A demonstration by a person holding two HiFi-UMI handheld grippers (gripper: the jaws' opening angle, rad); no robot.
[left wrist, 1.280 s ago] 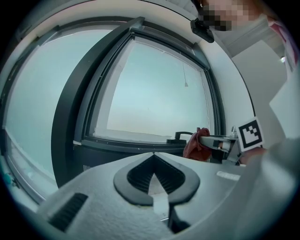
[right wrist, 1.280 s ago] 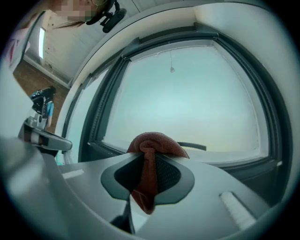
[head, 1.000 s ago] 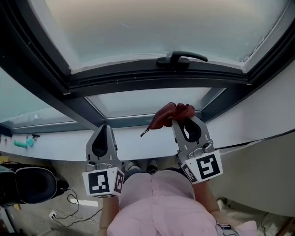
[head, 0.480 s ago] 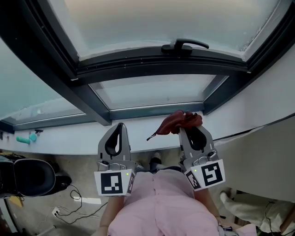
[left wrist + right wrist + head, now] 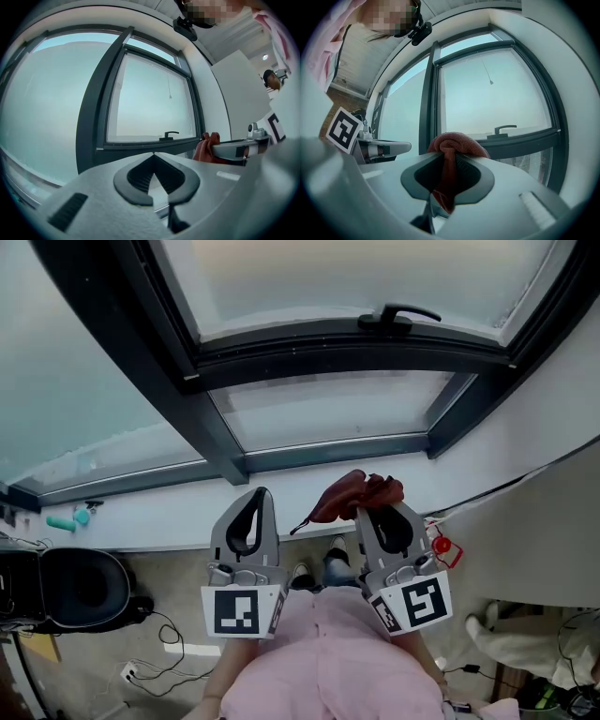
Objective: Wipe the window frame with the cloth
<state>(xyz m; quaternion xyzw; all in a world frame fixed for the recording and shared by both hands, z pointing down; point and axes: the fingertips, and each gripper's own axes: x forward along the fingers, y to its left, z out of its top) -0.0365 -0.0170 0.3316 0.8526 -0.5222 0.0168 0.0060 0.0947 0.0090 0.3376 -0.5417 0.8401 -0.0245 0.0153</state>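
The cloth was pinched in the right gripper's closed jaws, bunched beyond their tips, with the window frame straight ahead and apart. The left gripper was closed on nothing.

Cloth: rust red, uniform, no pattern.
Window frame: dark charcoal grey throughout. Window handle: black.
Panes: pale, frosted blue-green.
Sill: white.
Left gripper and right gripper: light grey bodies with black jaw linings. The marker cube on each carries black squares on white.
Shirt: pale pink, plain.
Small object at the sill's far left: teal.
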